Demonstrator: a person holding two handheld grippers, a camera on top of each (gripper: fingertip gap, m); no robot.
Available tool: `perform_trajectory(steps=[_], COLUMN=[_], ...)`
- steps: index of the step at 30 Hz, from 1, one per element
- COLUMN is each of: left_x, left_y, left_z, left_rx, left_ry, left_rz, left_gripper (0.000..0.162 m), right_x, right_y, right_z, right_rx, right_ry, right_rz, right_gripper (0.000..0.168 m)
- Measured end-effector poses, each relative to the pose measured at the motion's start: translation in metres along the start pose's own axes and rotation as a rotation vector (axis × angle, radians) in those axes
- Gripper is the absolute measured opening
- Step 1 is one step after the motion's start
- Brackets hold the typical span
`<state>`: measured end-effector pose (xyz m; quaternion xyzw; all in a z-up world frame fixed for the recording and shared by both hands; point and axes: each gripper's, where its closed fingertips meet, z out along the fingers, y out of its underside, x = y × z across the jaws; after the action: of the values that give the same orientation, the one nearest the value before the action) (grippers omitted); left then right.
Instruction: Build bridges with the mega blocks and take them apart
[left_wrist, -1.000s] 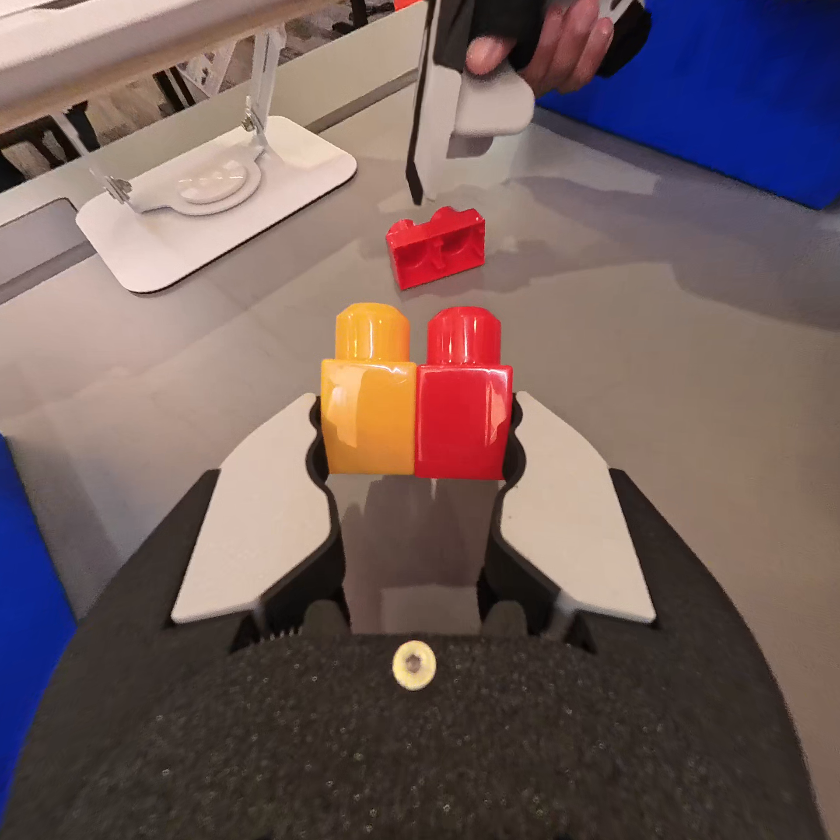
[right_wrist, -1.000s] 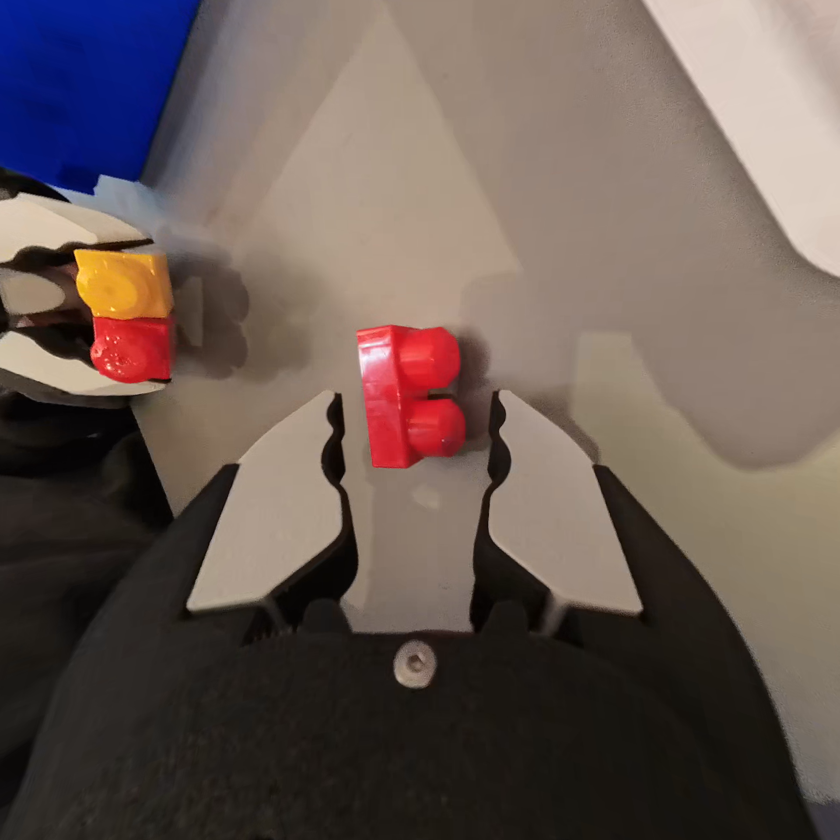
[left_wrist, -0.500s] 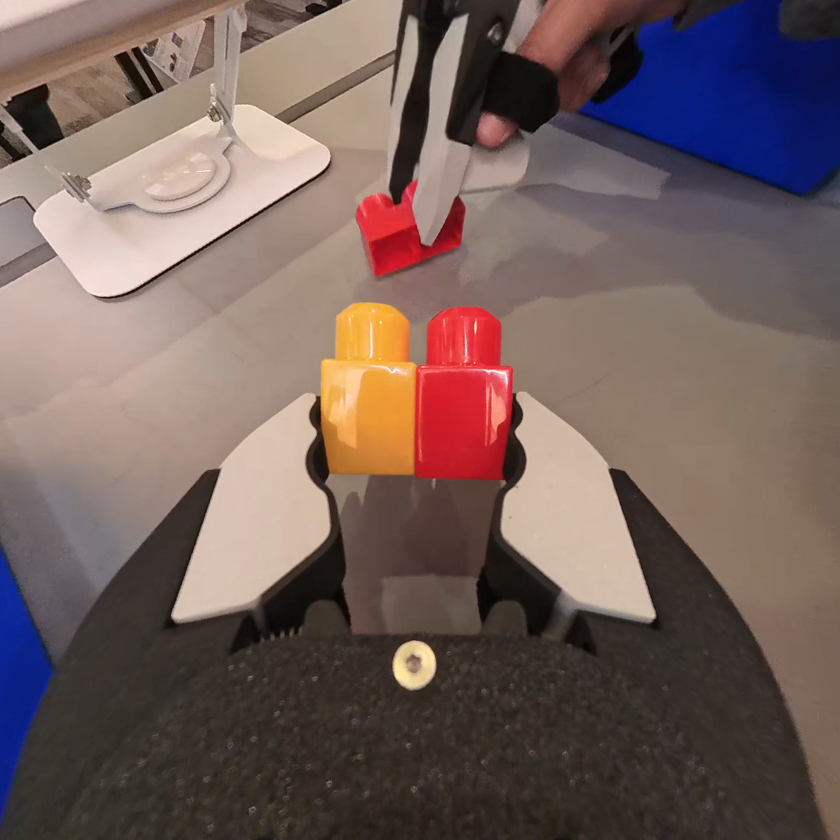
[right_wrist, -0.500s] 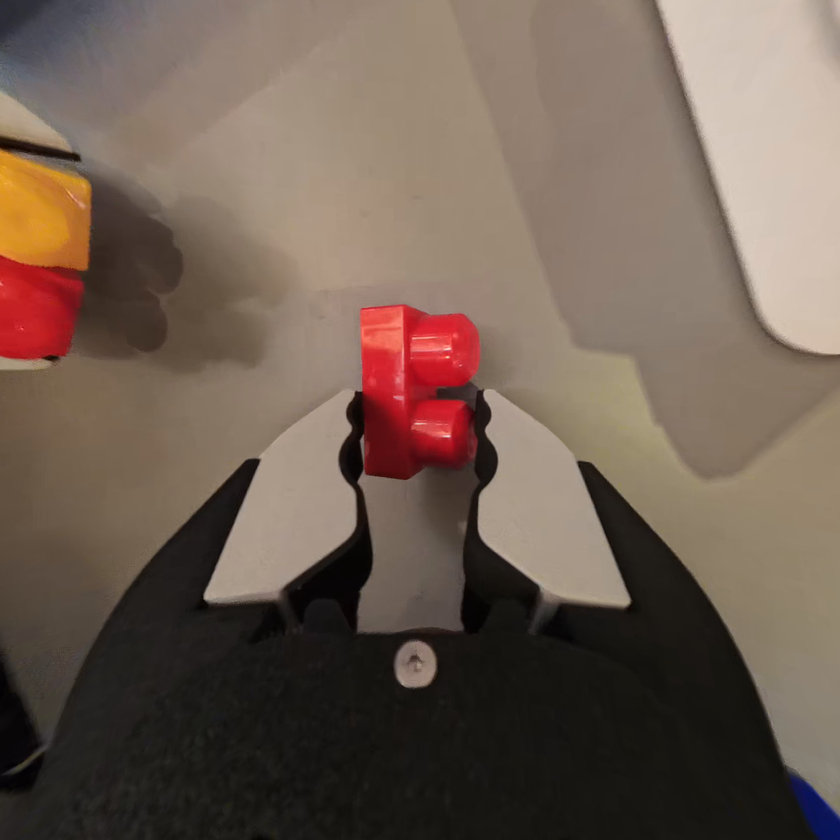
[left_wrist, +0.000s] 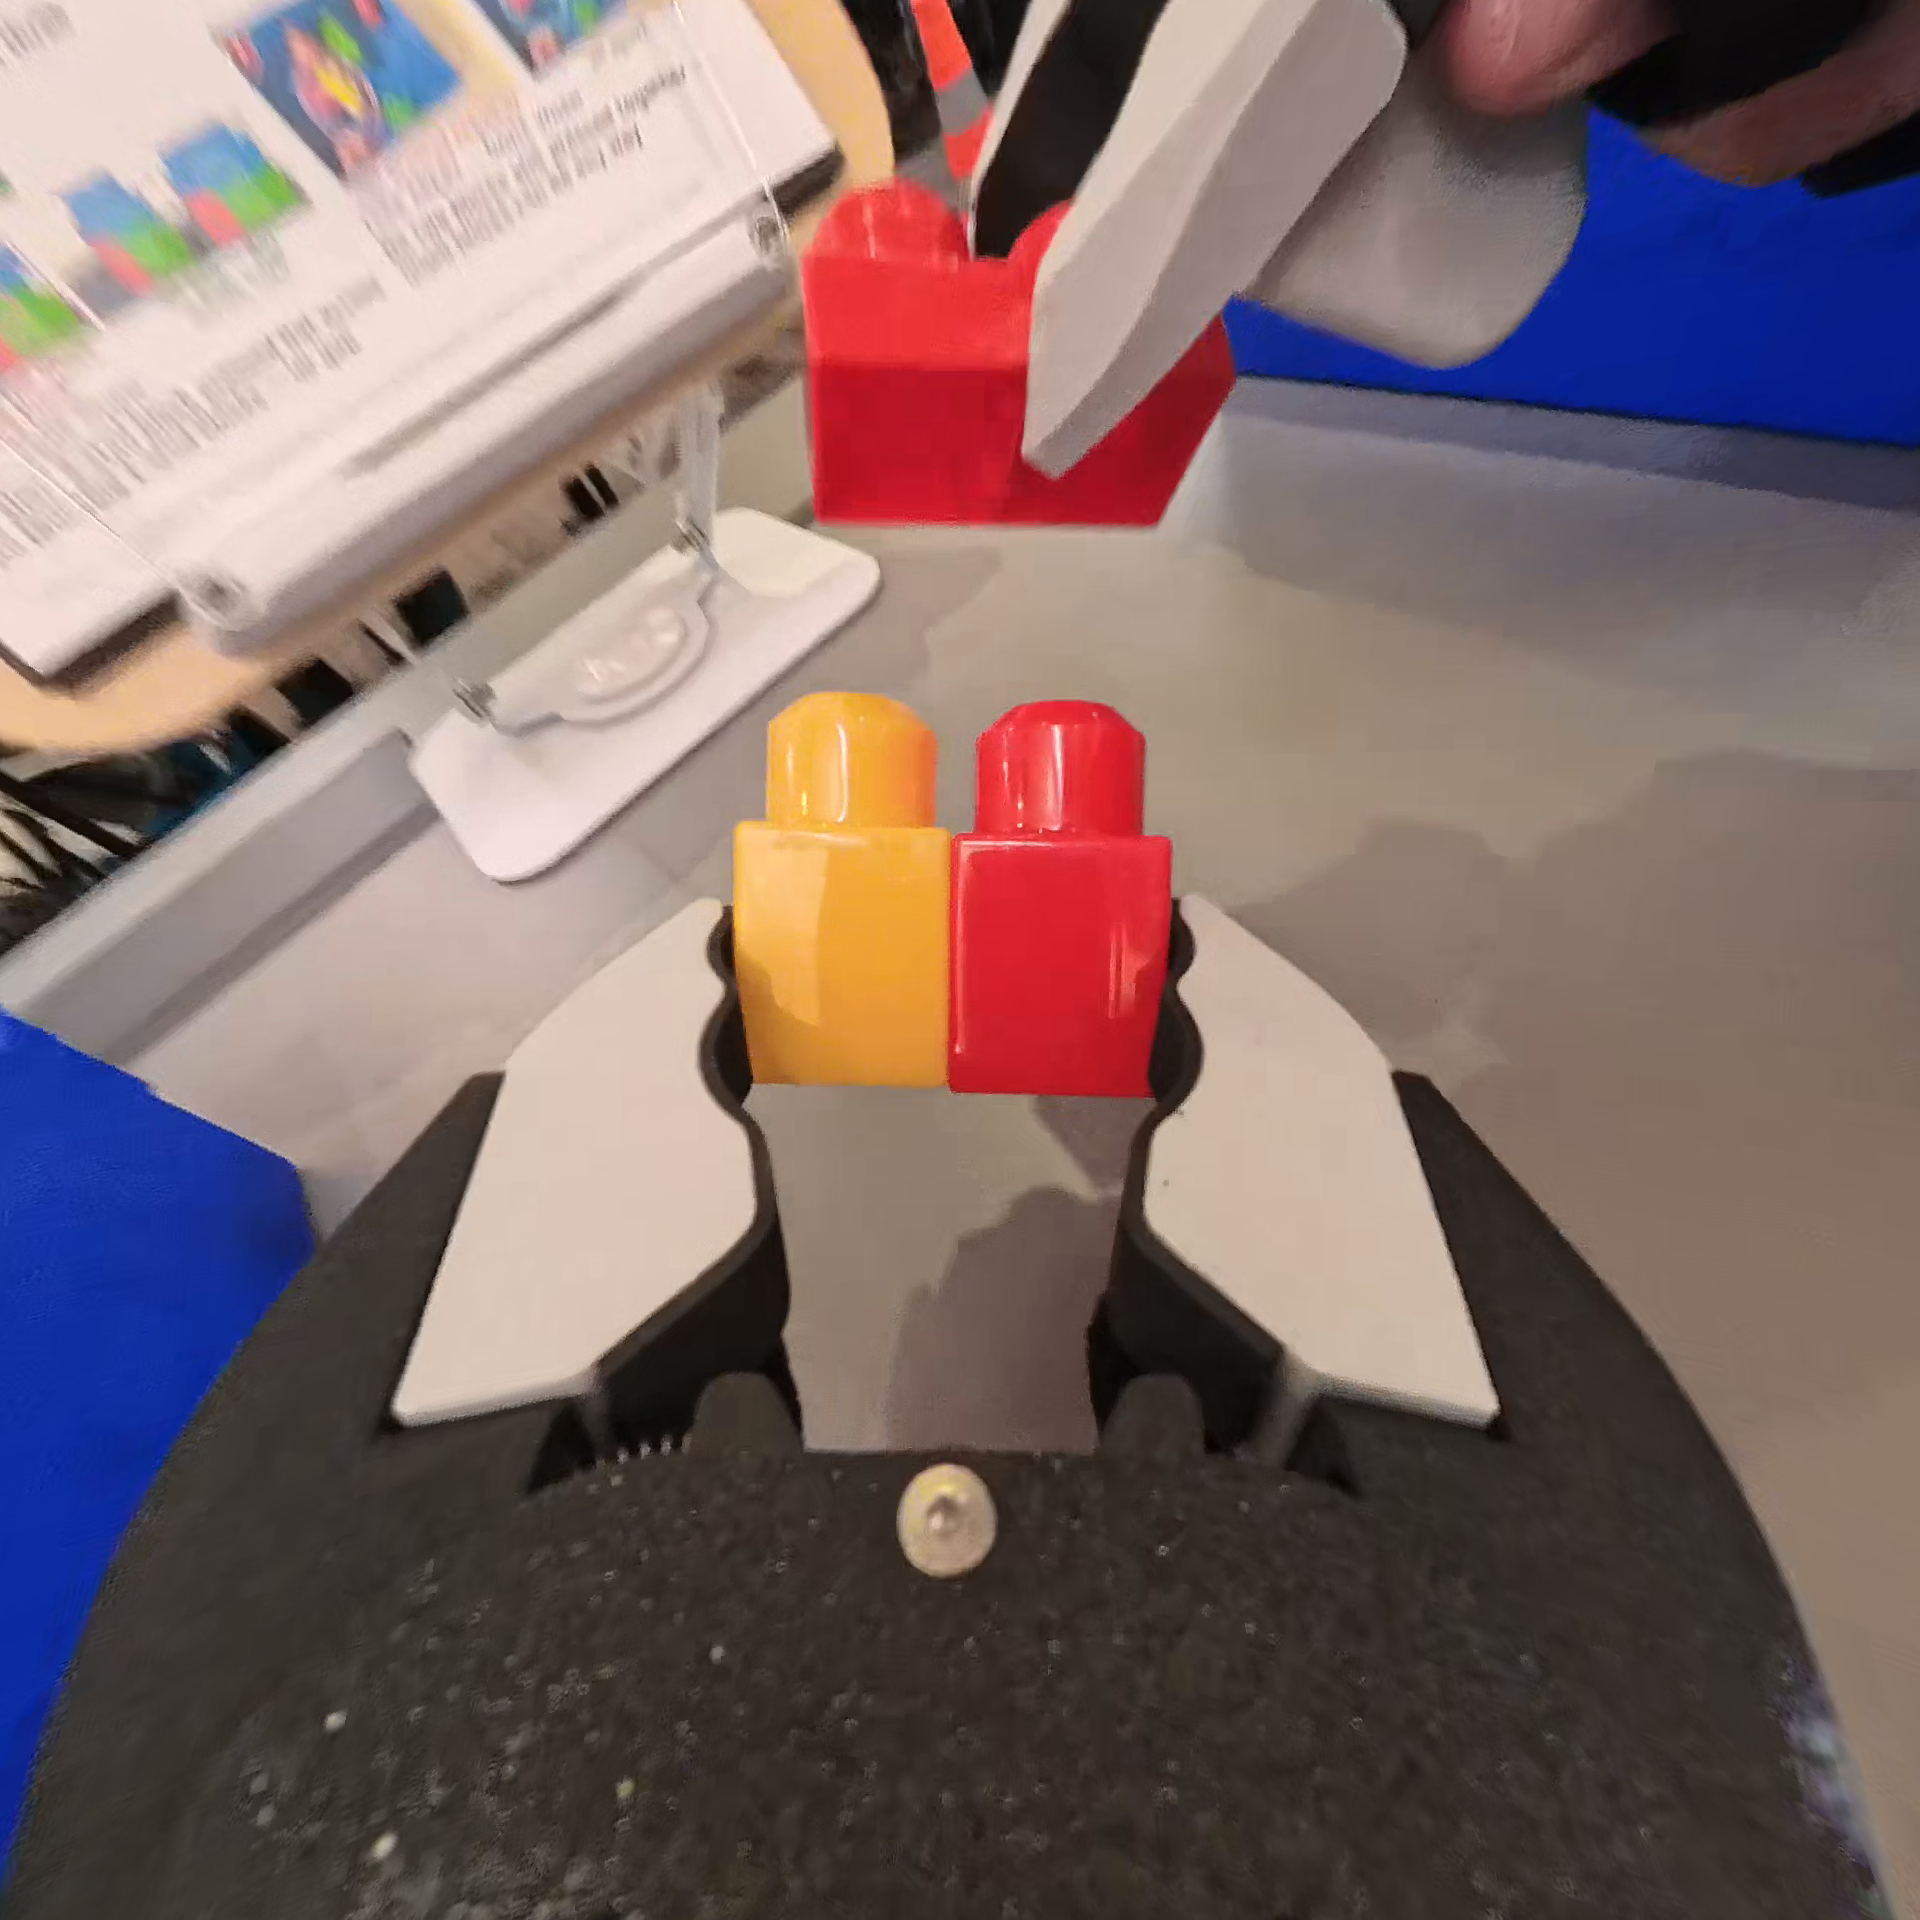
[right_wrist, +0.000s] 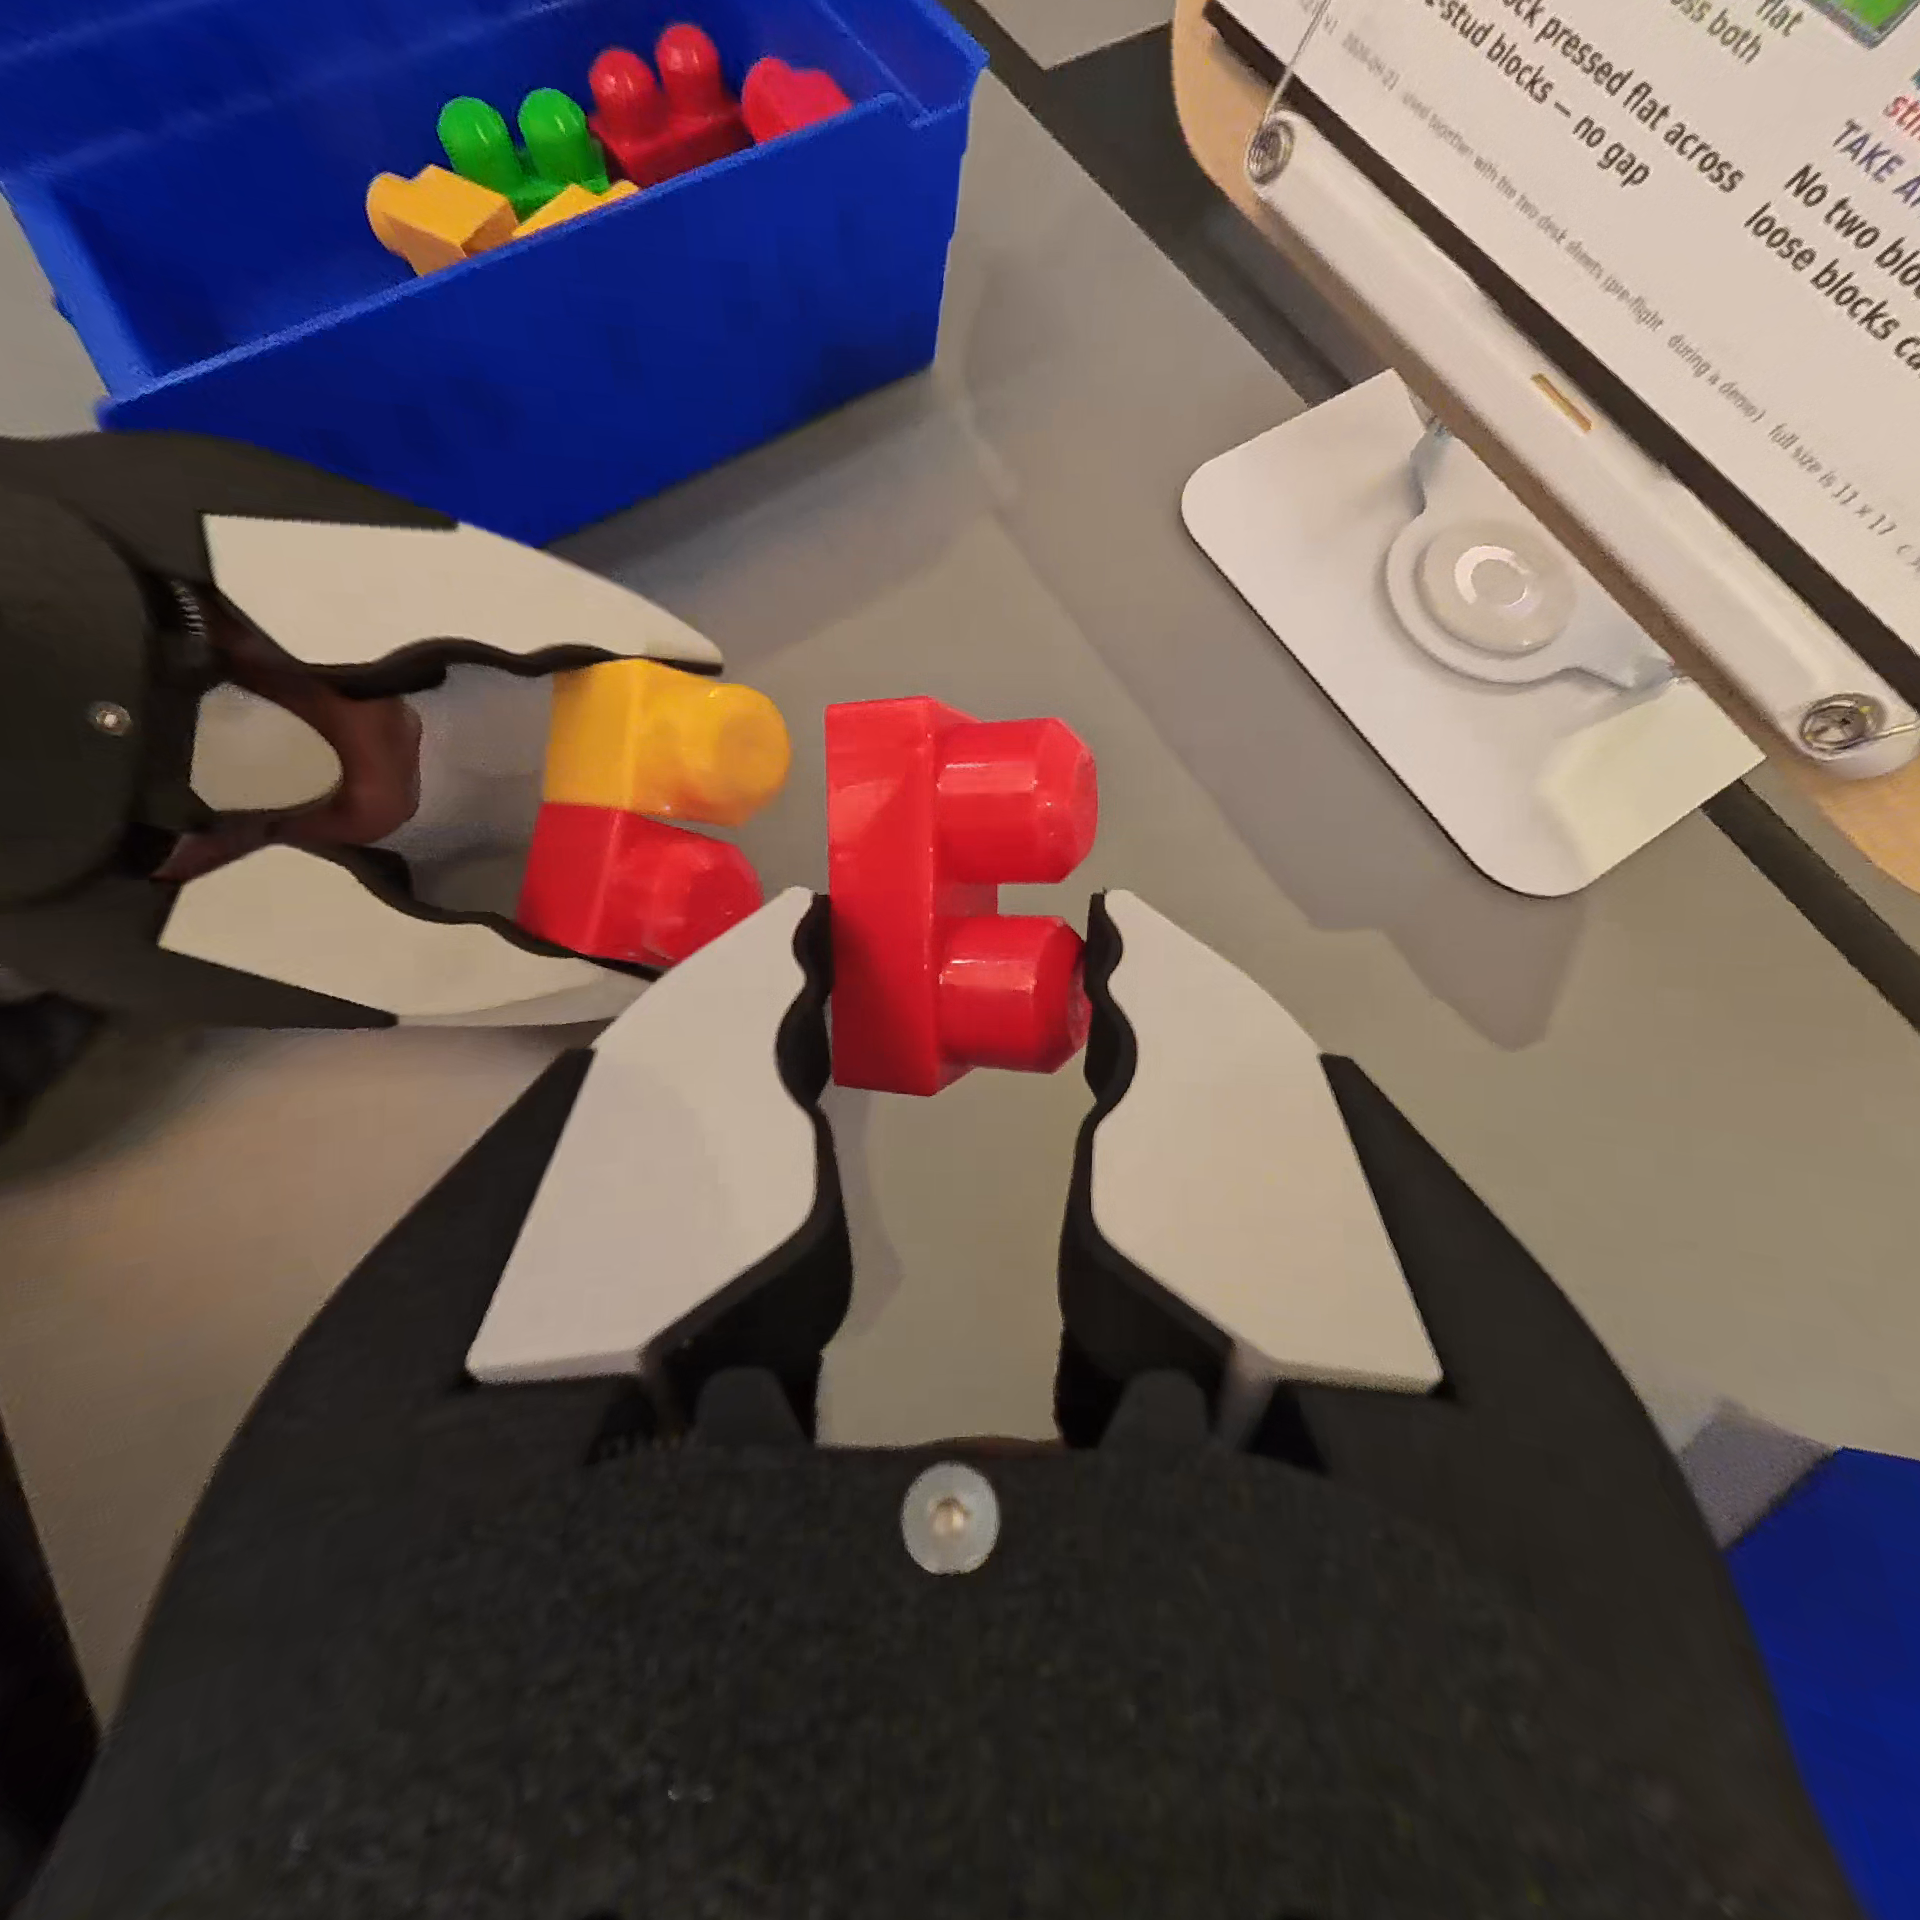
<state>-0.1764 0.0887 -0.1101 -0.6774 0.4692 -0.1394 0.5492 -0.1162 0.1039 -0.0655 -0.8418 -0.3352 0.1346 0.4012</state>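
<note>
Blue bin (right_wrist: 582, 343) and stand (right_wrist: 1455, 644) flank open table (right_wrist: 1039, 499).

left gripper (left_wrist: 954, 997): black grainy foam-like body | pale grey wedge fingers (left_wrist: 613, 1174), black wavy inner pads | silver screw (left_wrist: 945, 1522) centred | right gripper (right_wrist: 948, 987): same build | hand (left_wrist: 1662, 73): black strap

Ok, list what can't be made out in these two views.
- Left wrist view: part of the two-stud red block is covered by the right gripper; the sign is blurred.
- Right wrist view: blue bin cut off by the top edge, its wall hiding lower blocks.
</note>
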Motion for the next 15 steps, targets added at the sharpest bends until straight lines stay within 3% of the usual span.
perform_trajectory(steps=[4,15], left_x=[-0.004,0.011], left_y=[-0.016,-0.029], left_z=[0.001,0.003], left_rx=[0.031,0.029], left_ry=[-0.07,-0.102], left_rz=[0.121,0.195], left_gripper=[0.075,0.075], right_x=[-0.016,-0.028], right_y=[0.003,0.002], right_z=[0.001,-0.004], right_rx=[0.006,0.037], right_ry=[0.027,0.049], right_rz=[0.011,0.024], right_gripper=[0.047,0.047])
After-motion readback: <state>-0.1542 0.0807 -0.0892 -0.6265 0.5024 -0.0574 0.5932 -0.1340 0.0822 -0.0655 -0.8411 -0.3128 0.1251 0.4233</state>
